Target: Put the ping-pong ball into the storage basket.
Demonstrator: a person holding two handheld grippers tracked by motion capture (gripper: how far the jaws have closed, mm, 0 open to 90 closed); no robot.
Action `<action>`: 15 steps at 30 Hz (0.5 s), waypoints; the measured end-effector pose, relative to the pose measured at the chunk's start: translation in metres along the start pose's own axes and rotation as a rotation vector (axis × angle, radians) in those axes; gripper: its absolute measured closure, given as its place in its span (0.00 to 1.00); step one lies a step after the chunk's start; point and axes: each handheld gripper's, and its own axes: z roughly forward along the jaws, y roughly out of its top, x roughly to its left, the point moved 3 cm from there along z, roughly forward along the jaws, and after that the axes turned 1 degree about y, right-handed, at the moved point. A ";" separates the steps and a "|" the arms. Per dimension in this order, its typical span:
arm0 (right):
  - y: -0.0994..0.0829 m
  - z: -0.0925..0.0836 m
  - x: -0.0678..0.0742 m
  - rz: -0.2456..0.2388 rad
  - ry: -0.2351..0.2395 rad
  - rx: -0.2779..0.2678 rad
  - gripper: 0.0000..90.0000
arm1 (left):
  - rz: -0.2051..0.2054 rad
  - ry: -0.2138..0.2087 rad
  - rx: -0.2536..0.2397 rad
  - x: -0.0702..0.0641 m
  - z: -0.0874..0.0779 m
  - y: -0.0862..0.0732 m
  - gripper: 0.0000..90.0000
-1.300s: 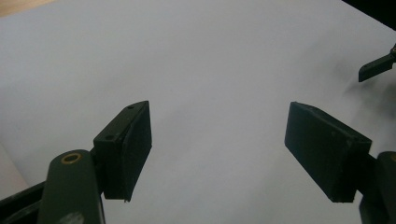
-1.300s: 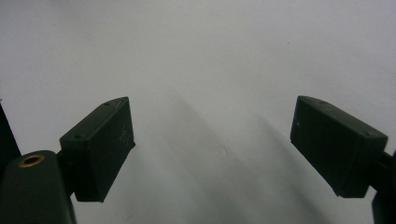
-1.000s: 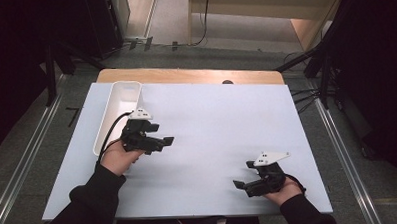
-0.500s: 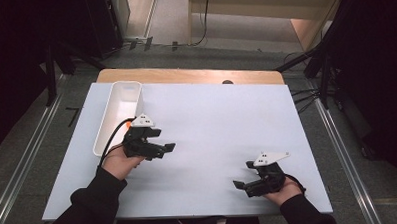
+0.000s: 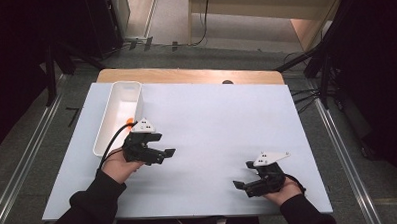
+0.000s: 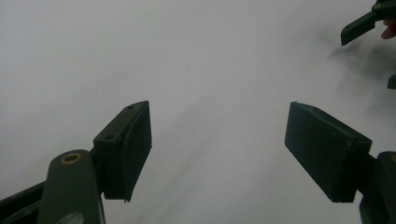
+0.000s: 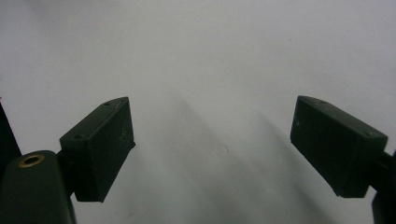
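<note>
While the left gripper [image 5: 160,149] hovers low over the white sheet [image 5: 212,121] just to the right of the white tray [image 5: 117,115], its jaws stand apart with nothing between them, as the left gripper view [image 6: 217,149] confirms. Inside the tray lies a small orange thing [image 5: 130,120], too small to identify, close to the gripper's grey plate. Well apart, near the front right of the sheet, the right gripper [image 5: 246,178] rests in the person's right hand [image 5: 282,189], its jaws [image 7: 212,144] also spread wide and empty above bare sheet. Beyond the sheet's far edge shows a strip of wooden table [image 5: 185,75].
</note>
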 end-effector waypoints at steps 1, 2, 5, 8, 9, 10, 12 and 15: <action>0.000 0.000 0.000 0.001 0.000 0.001 0.14 | -0.001 0.000 -0.001 -0.001 -0.001 -0.001 0.26; 0.000 0.000 0.000 0.000 0.001 0.000 0.14 | -0.001 0.000 -0.001 -0.001 -0.001 -0.001 0.26; 0.000 0.000 0.000 0.001 0.001 0.001 0.14 | 0.010 0.000 -0.004 -0.002 -0.002 -0.003 0.26; 0.000 0.000 0.000 0.000 -0.002 -0.001 0.14 | 0.017 -0.005 -0.002 -0.004 -0.003 -0.004 0.26; 0.000 0.000 0.000 0.000 -0.002 -0.001 0.14 | 0.021 -0.006 -0.004 -0.005 -0.004 -0.005 0.26; 0.000 0.000 0.000 0.000 -0.002 -0.001 0.14 | 0.024 -0.009 -0.004 -0.006 -0.004 -0.006 0.26; 0.000 0.000 0.000 0.000 -0.001 0.000 0.14 | 0.027 -0.010 0.002 -0.006 -0.005 -0.006 0.26; 0.000 0.000 0.000 0.000 -0.001 -0.002 0.14 | 0.032 -0.019 -0.001 -0.009 -0.006 -0.009 0.26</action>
